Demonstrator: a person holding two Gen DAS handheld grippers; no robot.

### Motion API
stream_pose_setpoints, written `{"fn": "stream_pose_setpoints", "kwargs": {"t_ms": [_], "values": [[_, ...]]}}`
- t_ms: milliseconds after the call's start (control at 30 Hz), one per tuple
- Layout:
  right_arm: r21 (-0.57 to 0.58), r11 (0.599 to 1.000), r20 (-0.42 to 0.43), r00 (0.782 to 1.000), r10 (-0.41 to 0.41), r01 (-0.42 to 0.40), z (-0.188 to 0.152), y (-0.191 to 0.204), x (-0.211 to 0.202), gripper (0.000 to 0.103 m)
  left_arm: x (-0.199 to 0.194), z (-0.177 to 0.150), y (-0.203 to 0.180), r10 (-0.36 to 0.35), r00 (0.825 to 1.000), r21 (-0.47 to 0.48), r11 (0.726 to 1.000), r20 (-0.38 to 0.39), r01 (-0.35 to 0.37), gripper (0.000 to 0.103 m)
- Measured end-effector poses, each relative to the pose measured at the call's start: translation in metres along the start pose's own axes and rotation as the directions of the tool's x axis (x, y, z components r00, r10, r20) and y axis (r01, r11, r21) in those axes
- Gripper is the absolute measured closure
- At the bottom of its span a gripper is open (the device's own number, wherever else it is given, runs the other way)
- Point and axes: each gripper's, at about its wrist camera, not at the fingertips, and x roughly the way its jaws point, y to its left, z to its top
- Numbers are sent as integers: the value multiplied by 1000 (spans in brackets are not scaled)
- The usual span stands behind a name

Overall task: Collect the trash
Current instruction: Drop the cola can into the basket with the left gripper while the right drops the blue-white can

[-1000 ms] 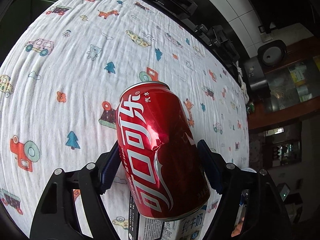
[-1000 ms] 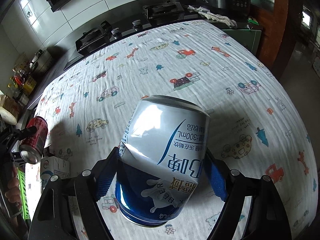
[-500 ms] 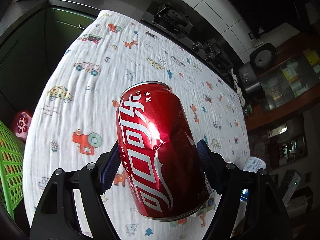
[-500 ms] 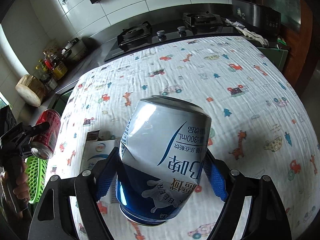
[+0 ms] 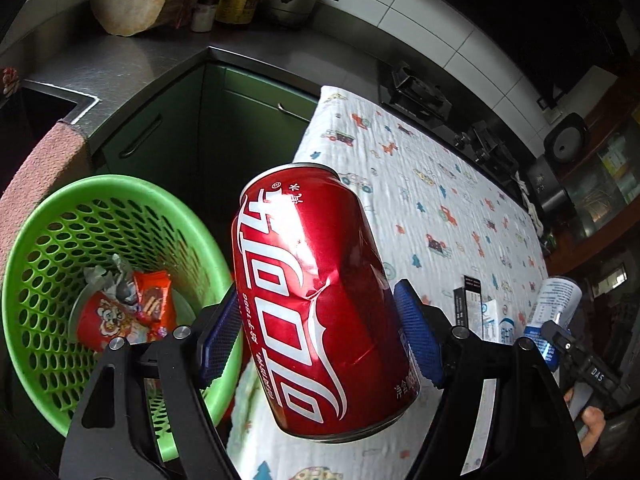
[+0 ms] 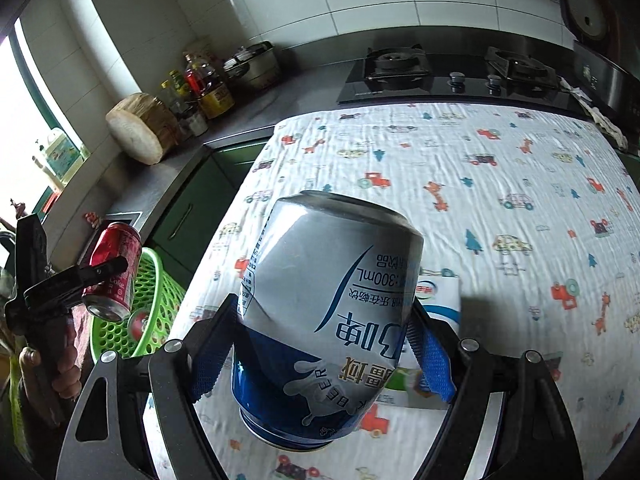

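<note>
Left gripper [image 5: 320, 336] — blue pads pressed against both flanks of a dented red cola can [image 5: 320, 300], jaws closed about as far as the can's width allows. Can fills centre frame in the left wrist view; long axis runs from lower right to upper left, one end tipped toward the top of the frame, the other end at bottom centre. Lower left of that view: green basket [image 5: 52, 216] with perforated wall, on the floor beside the table edge, holding red wrappers [image 5: 136, 308] and crumpled scraps. In the right wrist view the same red can sits at far left, above the basket's rim.

Right gripper [image 6: 322, 338] — blue pads clamped on a silver-and-blue beer can [image 6: 328, 320], also dented. Long axis near vertical in frame, leaning slightly left at the top; printed text reads upside down, blue end lowest. Can is held above the patterned tablecloth [image 6: 500, 184], not touching it.

White carton [image 6: 440, 300] lies flat on the cloth just behind the beer can, lower right of centre. Small dark box [image 5: 472, 300] stands beside it in the left wrist view, right of centre.
</note>
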Motion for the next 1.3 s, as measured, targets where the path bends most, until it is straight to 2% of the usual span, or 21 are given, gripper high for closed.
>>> {"fn": "stream_pose_setpoints", "kwargs": {"t_ms": [67, 233, 367, 567, 900, 1300], "values": [[-20, 999, -9, 1000, 30, -30, 1, 20, 7, 25, -10, -3, 21, 51, 999, -7, 999, 16, -51, 30], [-79, 992, -30, 995, 92, -94, -1, 71, 23, 25, -28, -13, 78, 130, 991, -57, 990, 27, -128, 30], [-115, 983, -52, 989, 139, -145, -1, 106, 36, 25, -29, -20, 115, 192, 981, -90, 978, 12, -190, 30], [-160, 966, -91, 978, 189, -201, -6, 152, 60, 25, -17, -33, 148, 275, 961, -96, 956, -37, -278, 29], [-207, 945, -159, 961, 224, -255, -14, 203, 95, 25, -2, -49, 179, 272, 956, -134, 949, -106, -285, 28], [-249, 919, -198, 945, 262, -307, -18, 247, 117, 25, -12, -59, 196, 233, 967, -191, 949, -103, -249, 28]]}}
